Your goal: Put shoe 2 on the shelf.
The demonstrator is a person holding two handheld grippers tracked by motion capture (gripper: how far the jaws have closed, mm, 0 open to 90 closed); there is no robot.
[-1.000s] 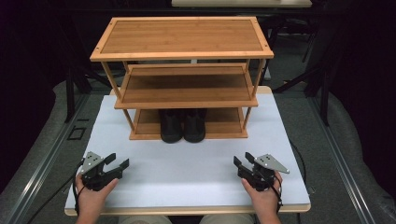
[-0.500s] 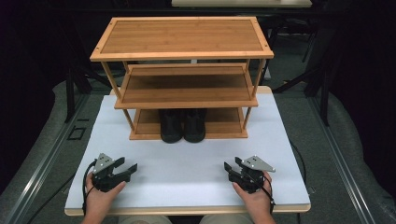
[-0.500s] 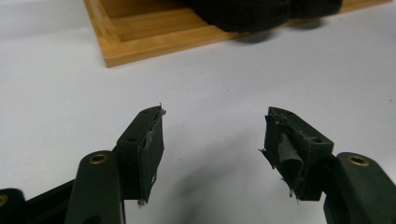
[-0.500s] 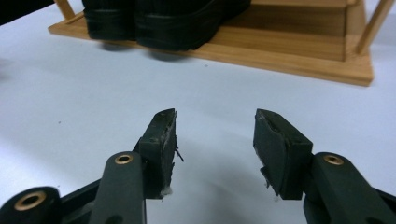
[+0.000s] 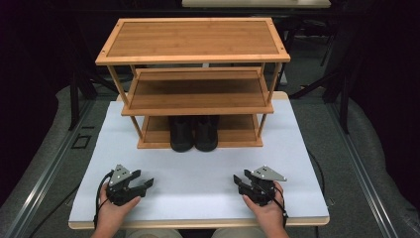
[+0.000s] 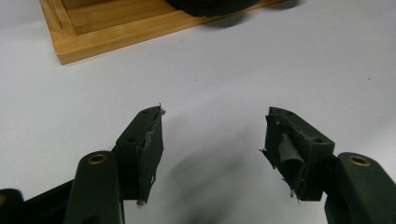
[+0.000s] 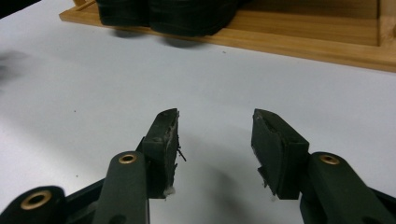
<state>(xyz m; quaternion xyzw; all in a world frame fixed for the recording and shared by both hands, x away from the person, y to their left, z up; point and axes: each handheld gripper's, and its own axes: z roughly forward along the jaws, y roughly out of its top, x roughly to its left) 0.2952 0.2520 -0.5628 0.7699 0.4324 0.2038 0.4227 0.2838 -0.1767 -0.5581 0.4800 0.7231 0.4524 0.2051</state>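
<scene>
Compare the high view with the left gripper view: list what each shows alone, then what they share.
High view alone: the rack's top shelf and middle shelf, the right gripper, both hands.
Left gripper view alone: the torn pads on its own open jaws, close up.
Shared: the left gripper, the white table, the rack's bottom shelf, the black shoes.

White-topped rectangular table (image 5: 198, 198) bearing a three-tier bamboo shoe rack (image 5: 193, 54) at its far half; a pair of black shoes (image 5: 194, 134) rests on the rack's bottom shelf.
</scene>
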